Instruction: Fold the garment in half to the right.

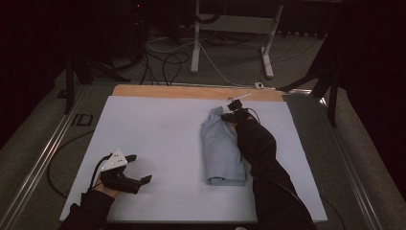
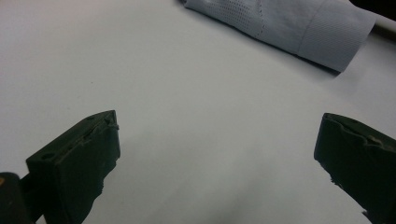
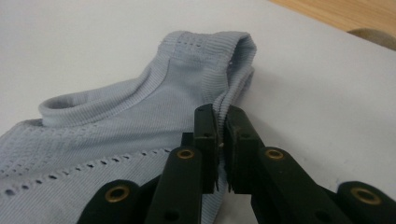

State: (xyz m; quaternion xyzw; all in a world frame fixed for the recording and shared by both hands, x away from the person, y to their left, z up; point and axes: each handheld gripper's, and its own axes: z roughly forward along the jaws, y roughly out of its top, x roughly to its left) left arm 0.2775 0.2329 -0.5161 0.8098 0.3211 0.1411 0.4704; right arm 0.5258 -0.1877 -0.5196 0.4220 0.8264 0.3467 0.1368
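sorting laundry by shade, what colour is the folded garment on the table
Pale blue-grey ribbed knit garment with rows of small eyelet holes; the right gripper view shows it best.

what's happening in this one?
A person is folding a light blue garment on a white board. The right tool is shut on the ribbed edge at the garment's far end. The left tool sits open over bare board at the near left, holding nothing. The garment lies folded into a long narrow strip.

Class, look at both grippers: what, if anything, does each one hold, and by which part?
The right gripper pinches the folded pale blue knitted garment by its ribbed edge at the far end. The left gripper stands open over the white table, holding nothing.
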